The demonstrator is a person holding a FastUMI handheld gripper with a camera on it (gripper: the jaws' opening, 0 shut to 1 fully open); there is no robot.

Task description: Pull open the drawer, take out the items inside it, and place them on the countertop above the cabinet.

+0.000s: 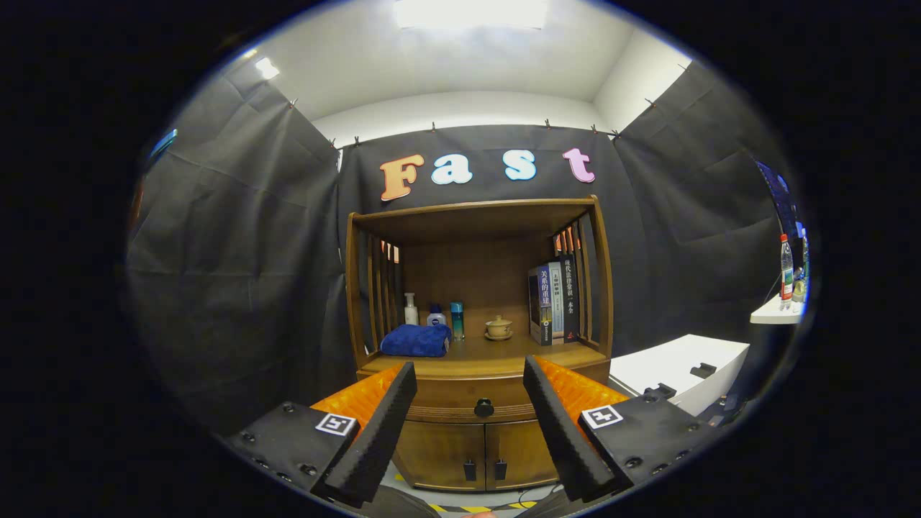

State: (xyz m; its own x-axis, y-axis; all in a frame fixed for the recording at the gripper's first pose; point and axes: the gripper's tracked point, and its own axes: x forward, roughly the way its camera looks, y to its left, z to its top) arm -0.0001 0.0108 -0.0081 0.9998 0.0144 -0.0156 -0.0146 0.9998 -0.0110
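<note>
One drawer (481,399), closed, with round dark knob (484,408), below cabinet surface (496,352). Gripper (470,377) fingers apart, empty, flanking the knob, short of it. Blue towel (416,340), bottles, books (554,302) on surface.

A bright ceiling light panel (471,13) directly above the wooden cabinet (478,338) burns out to pure white, with a smaller ceiling lamp (267,68) glaring to the cabinet's upper left. The white ceiling glows evenly; the black cloth wall around the cabinet stays dim, its creases catching soft highlights. Under the cabinet's top board the recess falls into warm shadow, though the blue towel (416,340) and books (554,302) on the countertop read clearly. The closed drawer's knob (483,408) is sharp. The gripper (469,374), fingers spread wide apart below the cabinet, looks slightly soft. Fisheye distortion bows the cabinet's posts and darkens everything far from it.
</note>
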